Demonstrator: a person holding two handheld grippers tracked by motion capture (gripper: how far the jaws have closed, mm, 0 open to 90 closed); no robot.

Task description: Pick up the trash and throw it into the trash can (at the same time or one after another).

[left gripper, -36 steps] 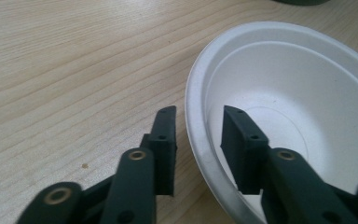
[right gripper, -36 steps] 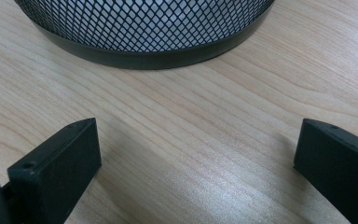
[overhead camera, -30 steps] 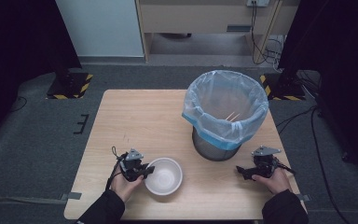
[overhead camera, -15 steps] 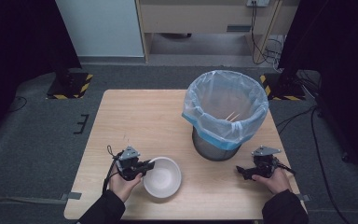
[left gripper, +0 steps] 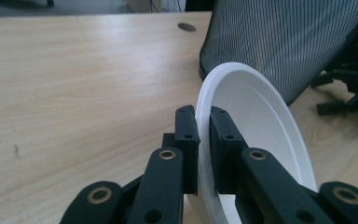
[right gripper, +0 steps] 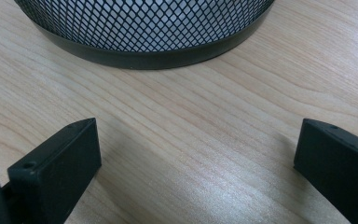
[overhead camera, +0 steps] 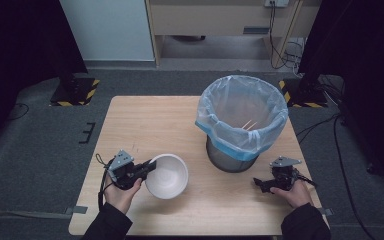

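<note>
My left hand-held gripper (left gripper: pixel 204 140) pinches the white foam bowl (left gripper: pixel 256 121) at its 9 o'clock rim; light, crushable stuff, so go gentle. Right hand-held gripper (right gripper: pixel 196 158) sits spread.

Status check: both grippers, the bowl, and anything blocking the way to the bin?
Left gripper shut on white bowl rim, bowl tilted. Right gripper open, nothing between jaws, beside lined mesh bin. Table bare between bowl and bin.
</note>
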